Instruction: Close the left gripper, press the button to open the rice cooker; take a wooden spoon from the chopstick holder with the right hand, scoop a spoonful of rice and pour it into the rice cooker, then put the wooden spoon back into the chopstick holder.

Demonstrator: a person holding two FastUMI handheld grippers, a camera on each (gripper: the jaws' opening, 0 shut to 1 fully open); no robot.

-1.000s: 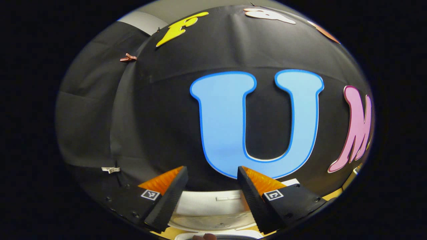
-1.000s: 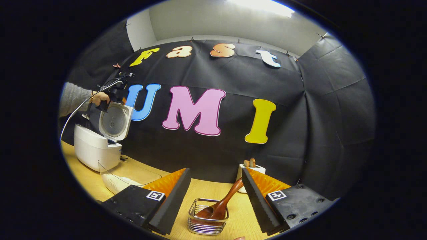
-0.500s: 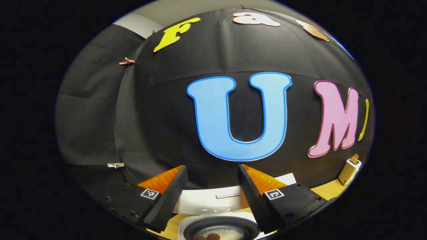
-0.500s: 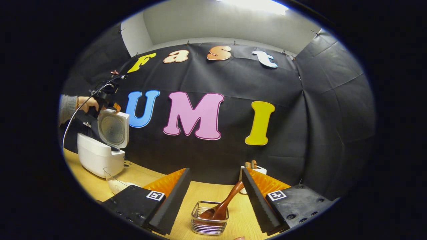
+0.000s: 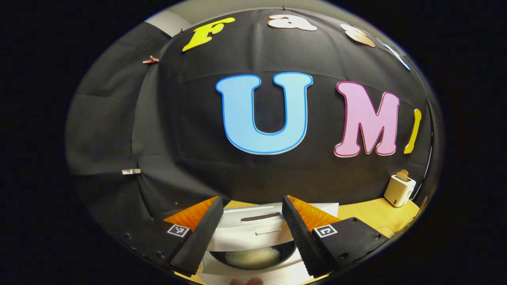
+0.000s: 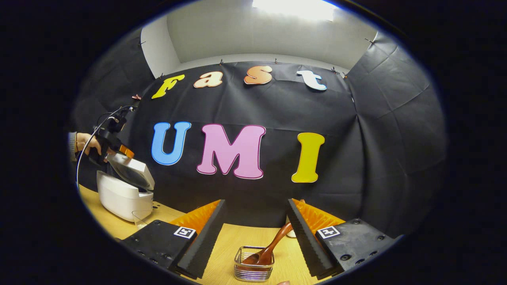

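While both grippers gape, left (image 5: 251,215), right (image 6: 255,219); one rice cooker (image 6: 124,194), seemingly one wooden spoon (image 6: 269,249).

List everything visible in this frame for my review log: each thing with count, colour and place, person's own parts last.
Rice cooker: one, white, far left of the wooden table, lid partly raised; the left gripper view shows white rice in its dark inner pot.
Clear container: one, transparent, on the table beside the cooker.
Chopstick holder: one, metal wire basket, on the table between the right tool's fingers.
Wooden spoon: one, brown, leaning in the holder.
Toaster: one, cream, by the wall on the table's right.
Table: one, light wood.
Left tool: one, open, at the cooker lid, held by a hand.
Right tool: one, open, above the holder.
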